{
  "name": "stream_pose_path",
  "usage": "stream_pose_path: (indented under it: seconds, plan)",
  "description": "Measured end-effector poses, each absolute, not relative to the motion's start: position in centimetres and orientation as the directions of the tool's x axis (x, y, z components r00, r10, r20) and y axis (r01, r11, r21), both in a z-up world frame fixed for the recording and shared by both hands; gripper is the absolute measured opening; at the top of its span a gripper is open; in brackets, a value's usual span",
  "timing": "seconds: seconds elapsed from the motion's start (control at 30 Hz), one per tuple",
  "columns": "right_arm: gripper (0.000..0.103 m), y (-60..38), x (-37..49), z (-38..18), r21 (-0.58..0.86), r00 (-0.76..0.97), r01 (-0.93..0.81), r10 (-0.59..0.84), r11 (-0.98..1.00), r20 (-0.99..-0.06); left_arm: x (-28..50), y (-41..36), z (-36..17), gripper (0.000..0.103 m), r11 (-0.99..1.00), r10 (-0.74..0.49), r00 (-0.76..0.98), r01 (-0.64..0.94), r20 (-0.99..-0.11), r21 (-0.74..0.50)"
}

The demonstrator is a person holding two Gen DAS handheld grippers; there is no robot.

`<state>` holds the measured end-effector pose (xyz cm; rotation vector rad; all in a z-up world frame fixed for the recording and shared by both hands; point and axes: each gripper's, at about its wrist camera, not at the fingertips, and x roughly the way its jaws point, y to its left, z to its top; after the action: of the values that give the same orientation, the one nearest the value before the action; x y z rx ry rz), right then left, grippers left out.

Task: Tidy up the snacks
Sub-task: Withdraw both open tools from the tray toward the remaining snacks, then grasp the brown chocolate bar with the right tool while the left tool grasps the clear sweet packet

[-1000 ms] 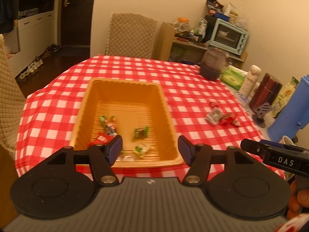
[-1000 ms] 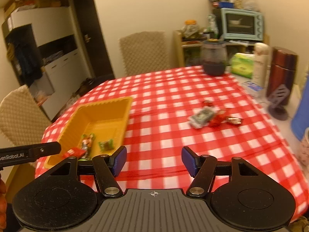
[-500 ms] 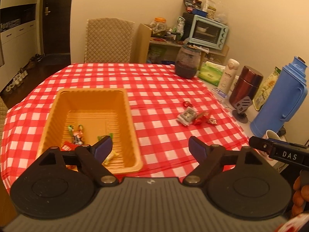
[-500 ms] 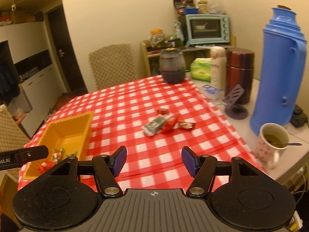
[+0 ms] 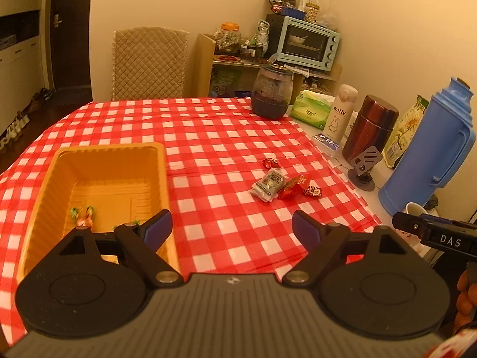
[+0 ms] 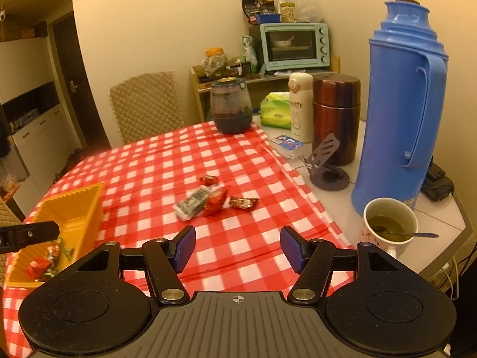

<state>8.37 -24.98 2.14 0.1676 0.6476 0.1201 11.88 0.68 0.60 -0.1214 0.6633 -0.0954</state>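
An orange tray (image 5: 104, 161) sits at the left of the red checked table and holds several wrapped snacks (image 5: 83, 214); it also shows in the right wrist view (image 6: 77, 205). Loose snacks lie at mid table: a silver packet (image 5: 268, 183) (image 6: 192, 201), a red packet (image 5: 293, 186) (image 6: 214, 201), a small dark red candy (image 5: 313, 191) (image 6: 244, 202) and a small red candy (image 5: 269, 162) (image 6: 208, 180). My left gripper (image 5: 231, 229) is open and empty, above the tray's near right corner. My right gripper (image 6: 238, 247) is open and empty, short of the loose snacks.
Along the table's right edge stand a blue thermos (image 6: 399, 113), a mug of tea with a spoon (image 6: 387, 226), a dark red canister (image 6: 337, 116), a white bottle (image 6: 299, 104), a phone stand (image 6: 328, 164) and a dark jar (image 6: 231, 106). A chair (image 5: 149, 62) stands behind.
Both grippers have swung to the right, away from the tray and toward the loose snacks. My left gripper's jaws have opened wider. The snacks have not moved.
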Motion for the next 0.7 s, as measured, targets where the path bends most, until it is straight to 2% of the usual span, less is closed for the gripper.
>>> stream_pose_path:
  seconds: [0.7]
  plan:
    - [0.063, -26.5, 20.5, -5.8, 0.071, 0.734, -0.241, 0.230, 0.968, -0.639, 24.4, -5.0, -6.2, 0.089, 0.986, -0.146, 0.723, 0.160, -0.675, -0.042]
